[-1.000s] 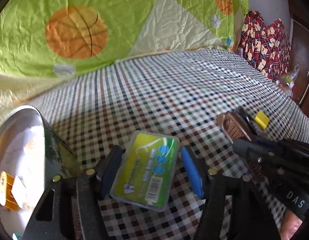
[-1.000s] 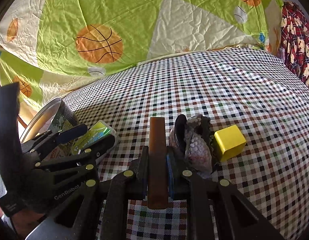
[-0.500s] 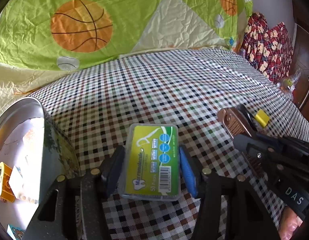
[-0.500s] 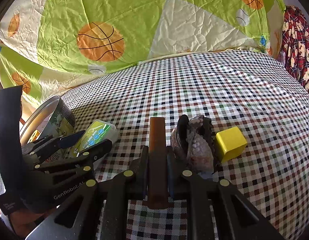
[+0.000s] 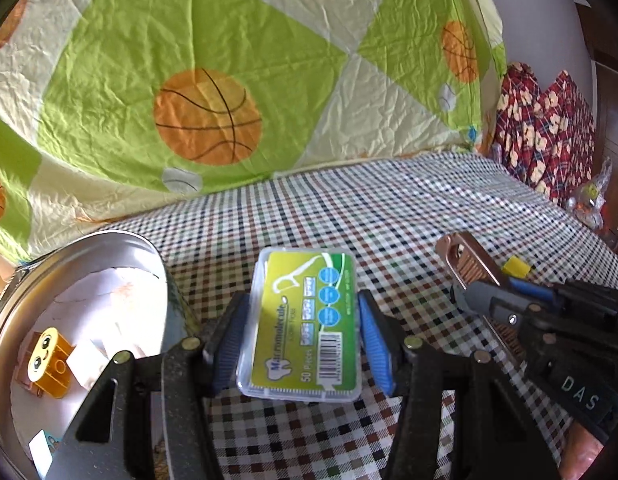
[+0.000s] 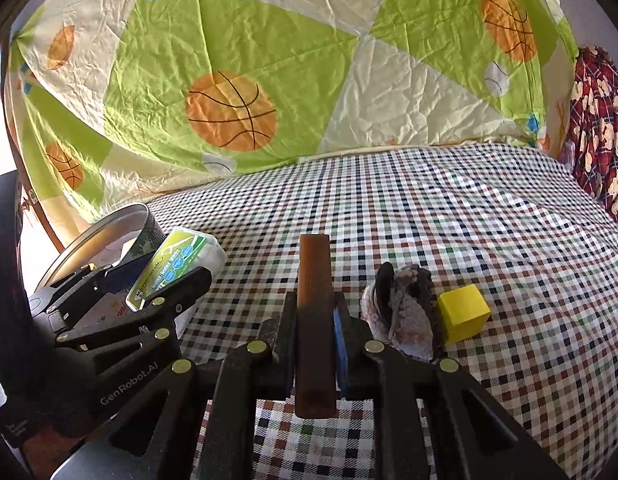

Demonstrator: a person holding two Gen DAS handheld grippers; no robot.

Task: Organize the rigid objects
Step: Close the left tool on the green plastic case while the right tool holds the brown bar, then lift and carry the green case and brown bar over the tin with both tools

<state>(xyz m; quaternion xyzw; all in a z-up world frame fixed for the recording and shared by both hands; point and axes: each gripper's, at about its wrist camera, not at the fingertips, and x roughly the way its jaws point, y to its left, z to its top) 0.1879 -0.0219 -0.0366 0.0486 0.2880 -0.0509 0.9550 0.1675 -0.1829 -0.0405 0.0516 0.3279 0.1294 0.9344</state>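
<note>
My left gripper (image 5: 301, 308) is shut on a clear plastic floss pick box (image 5: 305, 328) with a green label, held level a little above the checked cloth. The same box (image 6: 177, 260) shows tilted beside the round metal tin (image 6: 109, 228). That tin's rim (image 5: 109, 236) is just left of the box, and an orange toy block with a face (image 5: 49, 360) lies inside. My right gripper (image 6: 315, 304) is shut on a brown flat bar (image 6: 314, 276), which sticks out past the fingers. The bar (image 5: 469, 260) also shows at the right of the left wrist view.
A yellow cube (image 6: 463, 312) and a grey lumpy object (image 6: 405, 312) lie on the checked cloth (image 6: 469, 220) right of the bar. A green basketball-print quilt (image 6: 229, 116) rises behind. Red patterned fabric (image 5: 549, 128) is piled at the far right.
The left jaws closed on the floss pick box, which lay loose between them, and lifted it off the cloth beside the tin. The right gripper kept its hold on the brown bar.
</note>
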